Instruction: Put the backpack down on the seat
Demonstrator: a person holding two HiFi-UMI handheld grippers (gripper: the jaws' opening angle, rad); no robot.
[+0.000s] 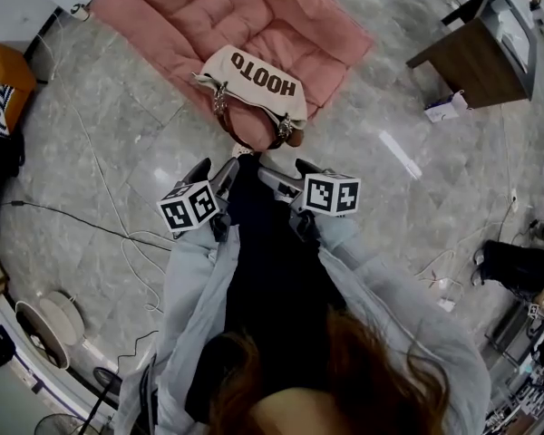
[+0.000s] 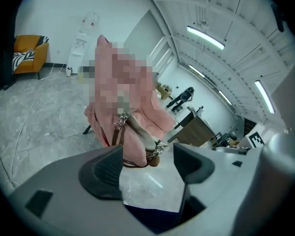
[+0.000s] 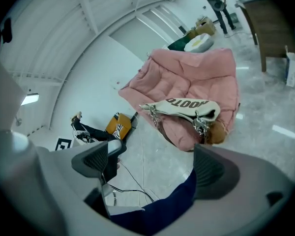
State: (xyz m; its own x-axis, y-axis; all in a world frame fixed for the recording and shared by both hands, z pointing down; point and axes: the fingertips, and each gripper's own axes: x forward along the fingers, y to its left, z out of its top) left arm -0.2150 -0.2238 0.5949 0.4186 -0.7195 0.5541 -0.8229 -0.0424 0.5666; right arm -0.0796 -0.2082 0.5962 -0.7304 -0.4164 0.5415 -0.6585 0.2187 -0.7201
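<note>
The left gripper and the right gripper both have their jaws wide apart, and neither holds anything. The two are side by side in the middle of the frame, close to the person's body. Above them, apart from both, the one backpack lies on the front edge of the one pink seat, in the upper middle. Its long axis runs across the frame, from left to slightly lower right. I judge that neither gripper is clearly nearer.
</note>
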